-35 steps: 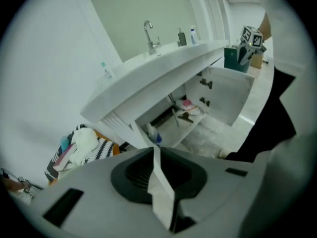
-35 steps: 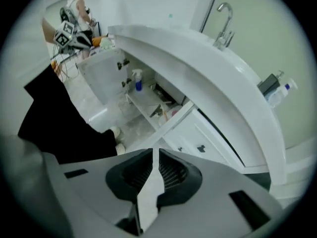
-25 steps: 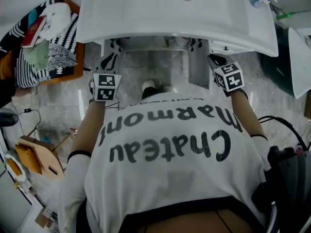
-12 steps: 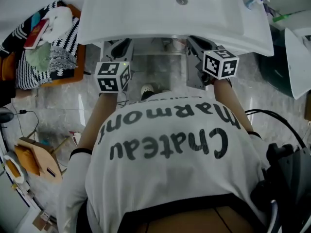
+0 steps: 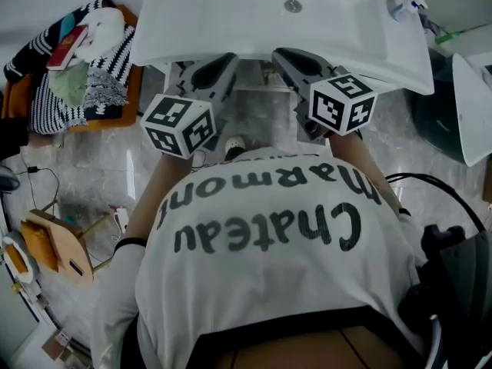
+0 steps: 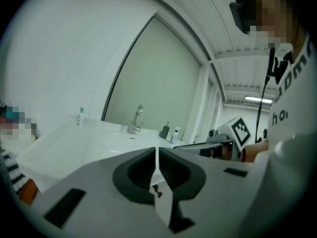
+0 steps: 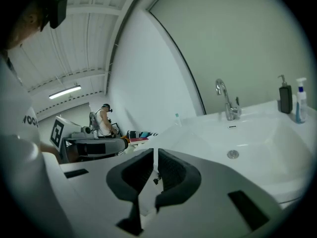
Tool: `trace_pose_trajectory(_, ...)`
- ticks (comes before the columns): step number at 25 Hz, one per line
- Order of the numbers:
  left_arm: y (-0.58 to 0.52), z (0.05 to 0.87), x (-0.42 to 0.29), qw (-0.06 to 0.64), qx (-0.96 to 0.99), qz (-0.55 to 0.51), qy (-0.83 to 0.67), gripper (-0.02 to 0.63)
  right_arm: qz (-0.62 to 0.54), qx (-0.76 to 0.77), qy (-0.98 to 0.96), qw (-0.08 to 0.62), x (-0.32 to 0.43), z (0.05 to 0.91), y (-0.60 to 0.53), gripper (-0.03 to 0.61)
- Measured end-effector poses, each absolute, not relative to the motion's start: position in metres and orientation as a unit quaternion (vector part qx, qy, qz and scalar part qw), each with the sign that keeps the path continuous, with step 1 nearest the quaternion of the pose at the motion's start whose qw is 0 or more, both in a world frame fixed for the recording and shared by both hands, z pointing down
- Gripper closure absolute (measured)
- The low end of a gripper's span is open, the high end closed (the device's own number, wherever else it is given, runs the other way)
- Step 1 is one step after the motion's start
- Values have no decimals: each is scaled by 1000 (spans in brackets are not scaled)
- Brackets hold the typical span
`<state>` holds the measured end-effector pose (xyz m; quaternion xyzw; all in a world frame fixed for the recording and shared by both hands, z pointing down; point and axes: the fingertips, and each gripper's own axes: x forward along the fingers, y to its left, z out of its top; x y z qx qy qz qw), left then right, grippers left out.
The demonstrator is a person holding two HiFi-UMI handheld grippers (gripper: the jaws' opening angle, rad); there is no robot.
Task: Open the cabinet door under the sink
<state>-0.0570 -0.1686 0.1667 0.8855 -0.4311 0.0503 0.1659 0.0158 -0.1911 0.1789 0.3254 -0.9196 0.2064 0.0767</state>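
The white sink (image 5: 231,29) fills the top of the head view. The space under it (image 5: 257,91) shows as a dim gap between my two grippers; the cabinet doors are mostly hidden behind them. My left gripper (image 5: 228,58) is raised at the basin's front edge, left of the middle. Its jaws have just been closing and are shut with nothing between them (image 6: 156,152). My right gripper (image 5: 278,54) is at the same height to the right, shut on nothing (image 7: 155,155). Both point across the basin toward the faucet (image 6: 134,120) (image 7: 225,102).
Striped clothes (image 5: 77,60) are piled on an orange seat at the left. A wooden piece (image 5: 58,244) and a cable lie on the marble floor. Bottles (image 7: 292,98) stand at the sink's right end. A dark bin (image 5: 438,106) is right of the sink.
Both grippers have risen from beside the cabinet opening under the basin to the height of the basin's front edge, and have swung up to point more level.
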Motion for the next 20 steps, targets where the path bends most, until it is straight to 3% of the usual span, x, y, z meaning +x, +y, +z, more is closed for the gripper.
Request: trace_pose_trajectory(20,-161,195,-38,189,875,85,-437,591,181,291,-932,115,6,199,-162,563)
